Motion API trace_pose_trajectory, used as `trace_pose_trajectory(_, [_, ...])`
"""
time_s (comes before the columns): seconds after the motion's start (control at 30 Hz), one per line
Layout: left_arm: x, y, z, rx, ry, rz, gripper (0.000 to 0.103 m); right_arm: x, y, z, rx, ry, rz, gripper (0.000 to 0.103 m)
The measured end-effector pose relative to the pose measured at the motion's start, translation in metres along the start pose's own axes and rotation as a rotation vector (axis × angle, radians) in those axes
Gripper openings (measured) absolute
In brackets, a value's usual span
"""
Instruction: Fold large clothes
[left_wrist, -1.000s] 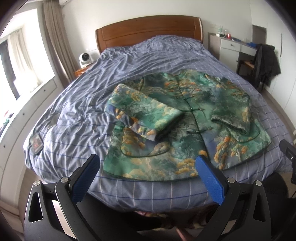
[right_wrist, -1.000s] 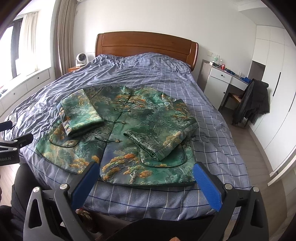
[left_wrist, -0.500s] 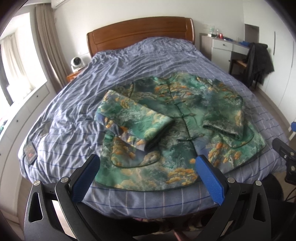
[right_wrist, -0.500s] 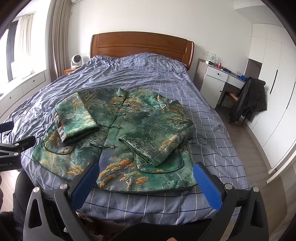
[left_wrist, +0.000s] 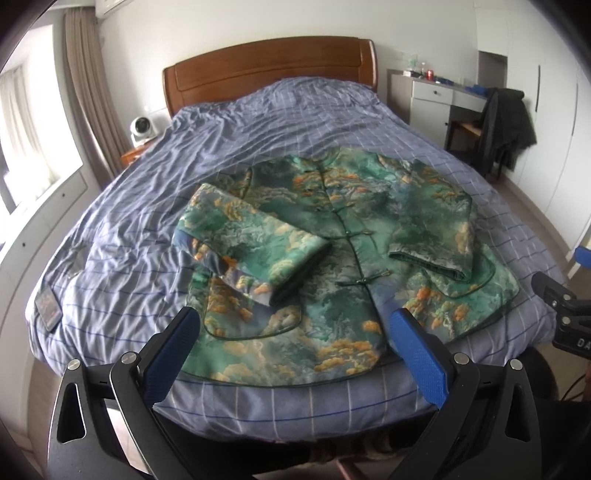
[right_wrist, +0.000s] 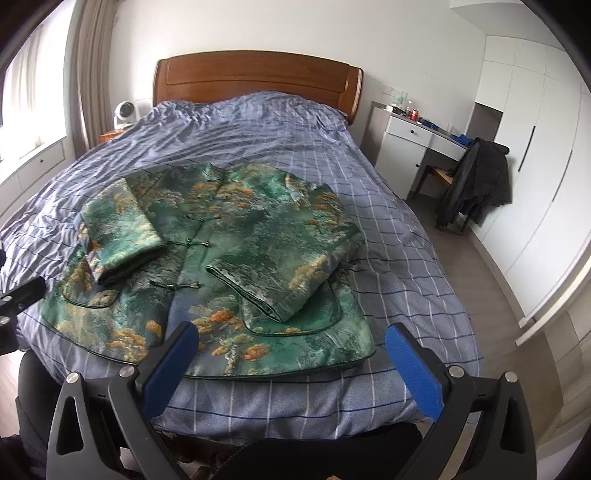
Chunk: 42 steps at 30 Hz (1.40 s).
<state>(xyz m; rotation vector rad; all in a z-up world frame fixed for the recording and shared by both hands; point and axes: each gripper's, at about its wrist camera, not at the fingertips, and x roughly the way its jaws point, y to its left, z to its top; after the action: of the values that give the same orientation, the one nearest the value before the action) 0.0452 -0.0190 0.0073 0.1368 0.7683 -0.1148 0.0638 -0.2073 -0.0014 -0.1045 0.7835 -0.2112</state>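
Observation:
A green brocade jacket (left_wrist: 343, 236) (right_wrist: 236, 236) with orange cloud patterns lies flat on the bed, front up, knot buttons closed. Both sleeves are folded inward: the left sleeve (left_wrist: 251, 240) (right_wrist: 118, 236) and the right sleeve (left_wrist: 439, 240) (right_wrist: 288, 269) rest across the body. My left gripper (left_wrist: 295, 354) is open, blue pads wide apart, held off the foot of the bed just short of the jacket hem. My right gripper (right_wrist: 291, 358) is also open and empty, near the hem's right corner. Neither touches the cloth.
The bed has a blue checked duvet (left_wrist: 280, 122) and a wooden headboard (right_wrist: 255, 77). A small dark flat object (left_wrist: 46, 308) lies at the bed's left edge. A white desk (right_wrist: 413, 144) and a chair with a dark coat (right_wrist: 476, 181) stand to the right. A white fan (right_wrist: 123, 112) sits by the headboard.
Both gripper views have shifted slightly back and up, so the jacket appears a little farther and more centred. The jacket itself has not moved; both grippers stay open.

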Motion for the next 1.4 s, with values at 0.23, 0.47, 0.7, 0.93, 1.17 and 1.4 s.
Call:
trace_pose_trajectory(0.23, [0.005,0.001,-0.003,-0.007,0.016,0.002,0.103,0.002,0.001,-0.001,0.002,0.008,-0.008,0.103])
trace_pose_trajectory(0.47, [0.006,-0.003,-0.006,0.022,0.010,0.031,0.103,0.007,0.004,-0.001,-0.013,0.020,-0.026,0.103])
trace_pose_trajectory(0.7, [0.009,-0.002,-0.006,0.018,0.020,0.046,0.103,0.011,0.003,-0.003,-0.023,0.030,-0.051,0.103])
trace_pose_trajectory(0.93, [0.013,0.000,-0.008,0.019,0.030,0.056,0.103,0.011,0.004,-0.005,-0.043,0.024,-0.085,0.103])
trace_pose_trajectory(1.17, [0.014,0.000,-0.010,0.019,0.036,0.060,0.103,0.012,0.004,-0.005,-0.056,0.027,-0.101,0.103])
trace_pose_trajectory(1.4, [0.016,0.000,-0.011,0.019,0.043,0.063,0.103,0.013,0.004,-0.006,-0.063,0.026,-0.105,0.103])
